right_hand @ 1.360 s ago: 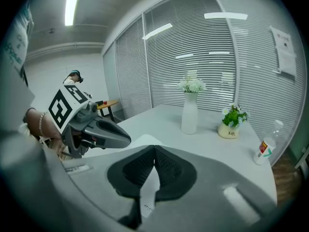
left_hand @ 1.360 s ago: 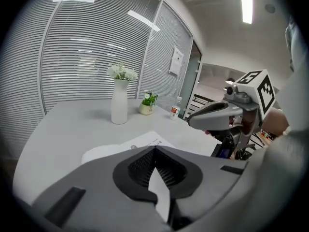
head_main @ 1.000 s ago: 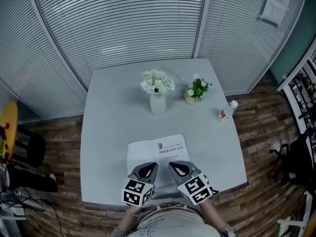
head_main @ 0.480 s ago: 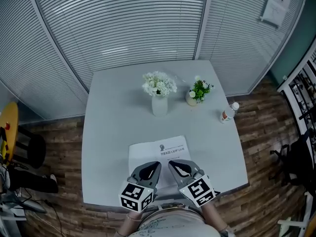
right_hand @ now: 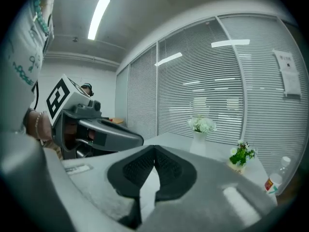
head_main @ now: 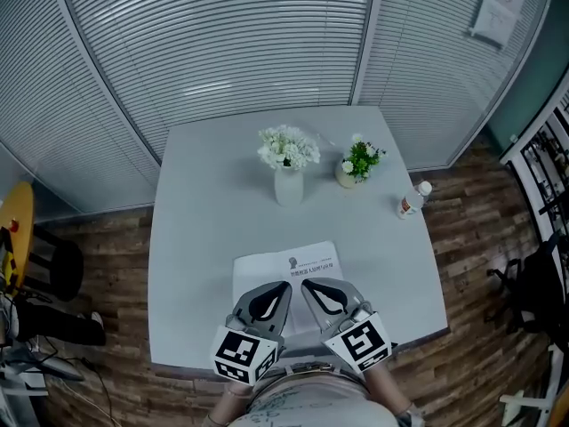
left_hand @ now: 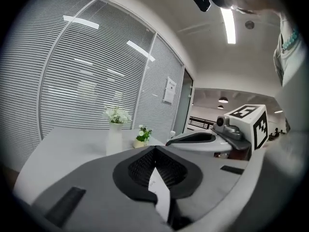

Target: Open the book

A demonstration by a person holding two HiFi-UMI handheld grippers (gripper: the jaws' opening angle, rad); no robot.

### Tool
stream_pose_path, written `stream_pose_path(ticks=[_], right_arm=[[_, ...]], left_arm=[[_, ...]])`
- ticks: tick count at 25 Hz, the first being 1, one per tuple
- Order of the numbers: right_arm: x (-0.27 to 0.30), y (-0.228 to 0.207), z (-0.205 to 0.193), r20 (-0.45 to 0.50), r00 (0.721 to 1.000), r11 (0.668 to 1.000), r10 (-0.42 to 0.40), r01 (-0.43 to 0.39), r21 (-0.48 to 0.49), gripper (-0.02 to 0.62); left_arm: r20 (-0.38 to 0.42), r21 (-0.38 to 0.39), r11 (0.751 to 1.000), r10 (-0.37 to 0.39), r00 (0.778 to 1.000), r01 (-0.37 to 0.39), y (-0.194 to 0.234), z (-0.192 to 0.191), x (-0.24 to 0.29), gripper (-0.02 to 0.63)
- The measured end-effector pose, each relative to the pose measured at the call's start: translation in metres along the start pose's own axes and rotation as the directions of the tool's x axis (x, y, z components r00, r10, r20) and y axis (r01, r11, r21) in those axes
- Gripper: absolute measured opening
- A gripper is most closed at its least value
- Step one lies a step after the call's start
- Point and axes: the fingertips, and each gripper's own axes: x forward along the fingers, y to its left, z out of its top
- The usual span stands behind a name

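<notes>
The book (head_main: 286, 265) lies on the desk (head_main: 200, 238) just ahead of both tongs and partly under them, printed cover up. From the head view it looks closed, with no spread of pages showing. The left tongs (left_hand: 154, 149) are pinched tight on a thin white printed leaf (left_hand: 160, 192), which I take to be the near edge of the cover. The right tongs (right_hand: 154, 151), close beside the left, are likewise nipped together on a white strip, probably the same edge. So the grasp seems made and the opening barely begun. The cover has yet to be swung up and over, away from the tongs, and laid flat. The vase (head_main: 289, 188), plant (head_main: 357, 162) and bottle (head_main: 410, 201) stand well beyond the tongs, clear of that swing.
</notes>
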Motion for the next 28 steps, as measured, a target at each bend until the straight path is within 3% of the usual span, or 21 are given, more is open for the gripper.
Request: stream_pose_path(ticks=[11, 28], right_arm=[[-0.002, 0.002, -0.013, -0.012, 1.000, 1.000, 0.003, -0.003, -0.031, 0.002], [-0.001, -0.003, -0.019, -0.034, 0.999, 0.999, -0.006, 0.005, -0.035, 0.002]], left_arm=[[0.019, -0.040, 0.999, -0.007, 1.000, 0.008, 0.001, -0.004, -0.002, -0.002], [-0.001, -0.038, 0.999, -0.025, 1.000, 0.025, 0.002, -0.011, 0.000, -0.002]])
